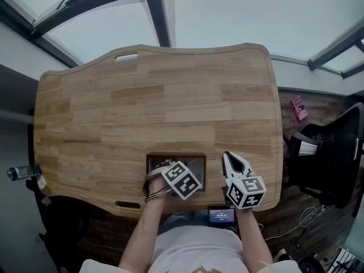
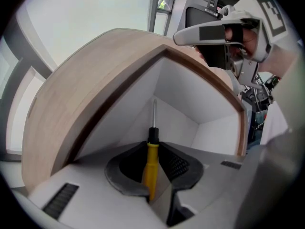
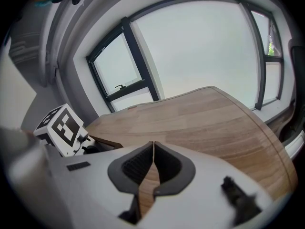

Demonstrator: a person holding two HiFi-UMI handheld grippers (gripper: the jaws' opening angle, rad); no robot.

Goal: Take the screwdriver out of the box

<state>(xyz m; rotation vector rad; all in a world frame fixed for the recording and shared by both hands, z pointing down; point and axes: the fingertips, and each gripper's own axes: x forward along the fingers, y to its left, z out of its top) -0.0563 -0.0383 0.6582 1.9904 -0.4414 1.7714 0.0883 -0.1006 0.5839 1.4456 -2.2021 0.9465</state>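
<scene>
Stood at the grasp step. Had the left claw [image 2: 153,146] clamped on the yellow handle of the screwdriver [image 2: 151,168], shaft pointing down inside the box [image 2: 190,94] at the near edge of the counter [image 1: 159,95]. Likely called next for a straight lift clear of the walls. Aimed the left claw straight down; kept the right claw [image 3: 153,149] closed, empty, just right of the box, tilted down.
</scene>
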